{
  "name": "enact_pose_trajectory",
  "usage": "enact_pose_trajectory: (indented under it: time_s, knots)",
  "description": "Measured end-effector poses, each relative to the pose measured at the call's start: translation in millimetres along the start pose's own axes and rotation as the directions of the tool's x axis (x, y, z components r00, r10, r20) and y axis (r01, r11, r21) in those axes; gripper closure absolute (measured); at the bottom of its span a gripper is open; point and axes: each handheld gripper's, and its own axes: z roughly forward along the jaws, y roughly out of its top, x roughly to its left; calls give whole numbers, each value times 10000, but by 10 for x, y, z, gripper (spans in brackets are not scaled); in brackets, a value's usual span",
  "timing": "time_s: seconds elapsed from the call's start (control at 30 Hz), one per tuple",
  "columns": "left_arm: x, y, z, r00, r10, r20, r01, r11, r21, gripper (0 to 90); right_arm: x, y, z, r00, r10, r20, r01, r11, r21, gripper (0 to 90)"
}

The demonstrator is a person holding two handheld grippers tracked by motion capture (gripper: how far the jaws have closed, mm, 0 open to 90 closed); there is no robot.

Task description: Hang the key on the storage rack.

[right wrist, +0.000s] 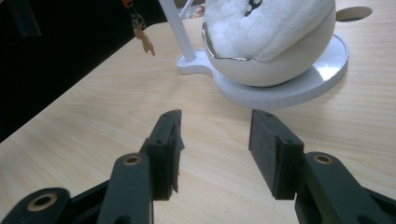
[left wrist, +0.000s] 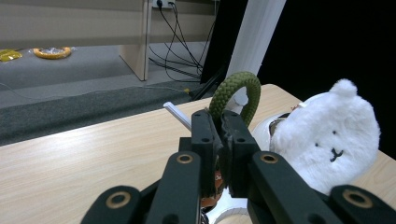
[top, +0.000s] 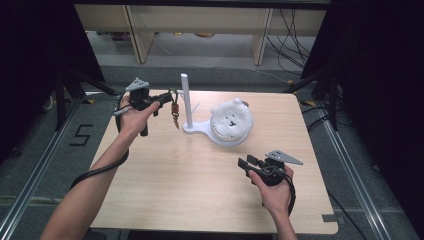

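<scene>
Beside the white stand's post (top: 185, 100), left tongs (top: 167, 102) clamp the green rope-loop keychain (top: 173, 106)
Right tongs (top: 248, 162) rest wide, empty; risk: misaligned loop snags the peg (top: 194, 107), tipping the stand

we logged: rope loop (left wrist: 236, 91) braided, matt green | plush bear (left wrist: 327, 140) fluffy white | stand (right wrist: 280, 88) glossy plastic | table (top: 175, 175) smooth wood-grain

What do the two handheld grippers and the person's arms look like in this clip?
Both the left gripper and right gripper are black, each with a grey three-cornered plate on top and a black cable trailing along the forearm. Their jaws carry brass-coloured pivot rings and flat black pads. The forearms are bare, with no sleeves or gloves visible.
</scene>
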Motion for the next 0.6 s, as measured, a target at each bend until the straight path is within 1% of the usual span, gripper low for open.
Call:
enact_pose_trajectory:
  time_s: [0.03,0.1,0.13,0.2,0.6]
  knots:
    - [1,-1,7,10000,-7,15,7,10000,-1,843,29,-5,-2,9995,325,23,-325,9995,44,548]
    - [0,-4,17,10000,-16,28,16,10000,16,843,30,-5,-3,9995,324,-10,-324,9995,54,548]
    - [-1,-5,20,10000,-24,21,24,10000,18,843,12,-4,0,9999,134,15,-134,9999,-8,548]
    - [-2,-7,24,10000,-36,5,36,10000,22,843,6,0,-6,10000,91,-15,-91,10000,-4,548]
    - [-16,-14,53,9999,82,-75,-81,9999,78,843,3,-1,-10,10000,77,0,-77,10000,3,548]
